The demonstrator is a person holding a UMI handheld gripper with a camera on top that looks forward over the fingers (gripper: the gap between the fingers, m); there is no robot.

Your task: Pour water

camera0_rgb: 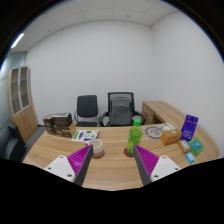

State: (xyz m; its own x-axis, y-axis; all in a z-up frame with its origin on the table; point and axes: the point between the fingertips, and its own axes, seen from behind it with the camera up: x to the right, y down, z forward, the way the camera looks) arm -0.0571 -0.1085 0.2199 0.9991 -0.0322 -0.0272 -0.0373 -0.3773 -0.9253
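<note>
A green bottle point(133, 137) stands upright on a red coaster on the wooden table point(110, 168), just ahead of my right finger. A small pale cup point(97, 149) with a dark band sits to its left, just ahead of my left finger point(72, 161). My gripper point(112, 166) is open, pink pads facing each other, with only bare tabletop between the fingers. Both bottle and cup lie beyond the fingertips, untouched.
On the right of the table are a purple box point(189, 127), a teal box point(194, 146) and a round plate-like thing point(153, 131). Papers point(86, 135) and a brown box point(58, 124) lie at the left. Two office chairs point(105, 108) stand behind the table.
</note>
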